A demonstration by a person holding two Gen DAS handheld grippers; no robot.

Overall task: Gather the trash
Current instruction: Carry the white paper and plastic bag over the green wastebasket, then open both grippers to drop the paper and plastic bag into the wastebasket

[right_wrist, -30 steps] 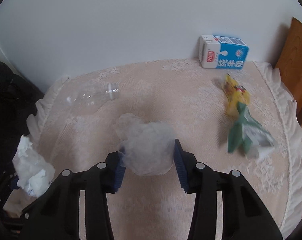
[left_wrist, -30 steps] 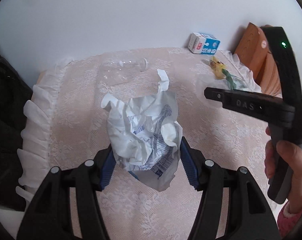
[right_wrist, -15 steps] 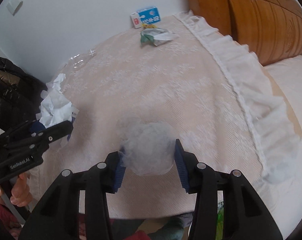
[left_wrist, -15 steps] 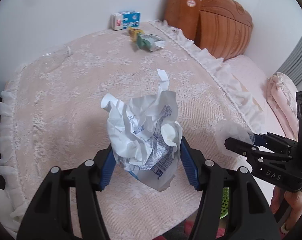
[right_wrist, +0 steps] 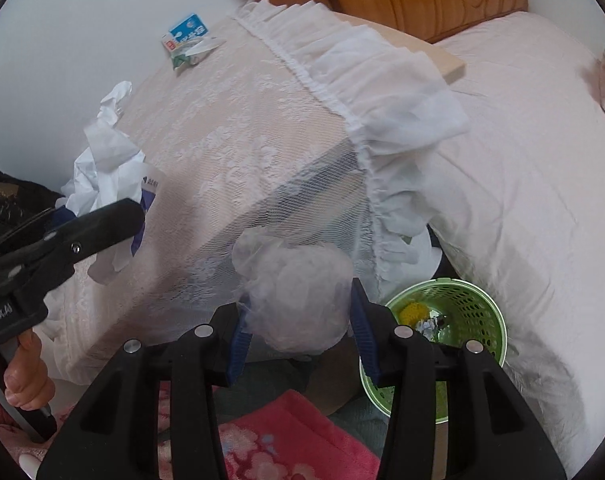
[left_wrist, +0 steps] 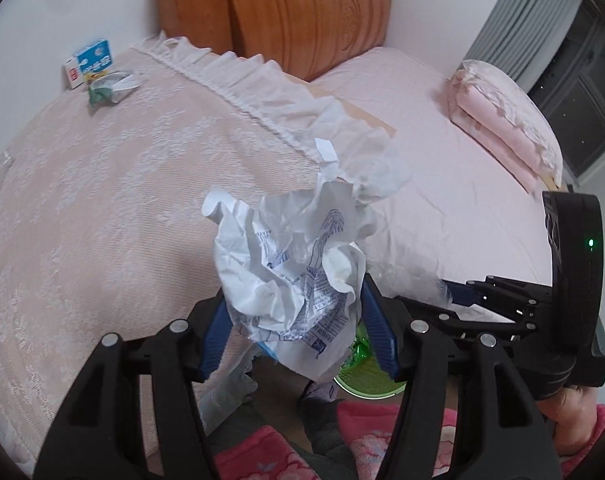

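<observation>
- Two pieces of trash are in my tongs: the left gripper [left_wrist: 292,326] pinches a crumpled white paper wrapper [left_wrist: 290,268] with blue print, held up over the table's edge.
- My right gripper [right_wrist: 298,326] pinches a wad of cloudy clear plastic [right_wrist: 298,296] between its blue pads, just left of a green basket [right_wrist: 482,320].
- That basket stands on the floor between the table and the bed [right_wrist: 522,160], with some yellow and silvery scraps inside.
- Back on the lace tablecloth [left_wrist: 102,200], by the wall, I see a blue-and-white carton [left_wrist: 88,62] touching a green-and-white wrapper [left_wrist: 110,90].
- A wooden headboard [left_wrist: 302,20] stands behind the table.
</observation>
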